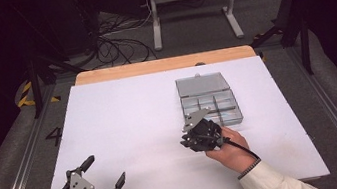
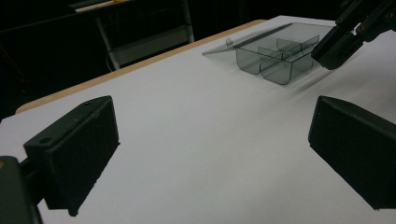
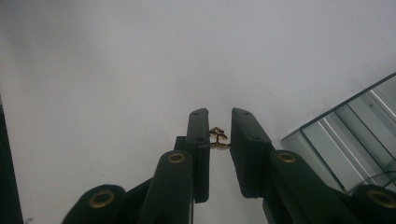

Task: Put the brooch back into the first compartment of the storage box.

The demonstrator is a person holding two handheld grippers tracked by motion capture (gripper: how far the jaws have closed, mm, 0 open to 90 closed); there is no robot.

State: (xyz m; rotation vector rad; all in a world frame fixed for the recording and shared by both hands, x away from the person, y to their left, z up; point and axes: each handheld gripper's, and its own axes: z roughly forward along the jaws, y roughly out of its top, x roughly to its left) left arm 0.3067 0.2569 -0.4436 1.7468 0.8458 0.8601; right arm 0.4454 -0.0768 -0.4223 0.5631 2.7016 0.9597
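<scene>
Progress looks to be about midway: the right gripper point(image 3: 219, 135) has its jaws clenched on a small gold-coloured piece point(image 3: 218, 138), pinched near the tips and lifted clear of the white tabletop point(image 1: 125, 126). What the piece is stays hard to say at this size; it may be an earring or a small metal fitting. Dropping it into a compartment of the clear divided box point(image 1: 211, 108) seems to be what is left, and none of the box's cells visibly holds anything yet. The box lies on the far right of the tabletop with its lid point(image 1: 202, 84) folded back flat behind it.

In the high view the right hand point(image 1: 230, 148) reaches in from the lower right, holding its gripper just beside the box's near left corner, jaws tilted downward toward the surface. The left gripper point(image 1: 100, 178) sits well apart at the near left edge, jaws spread wide with nothing between them, pointed across the table at the box.
</scene>
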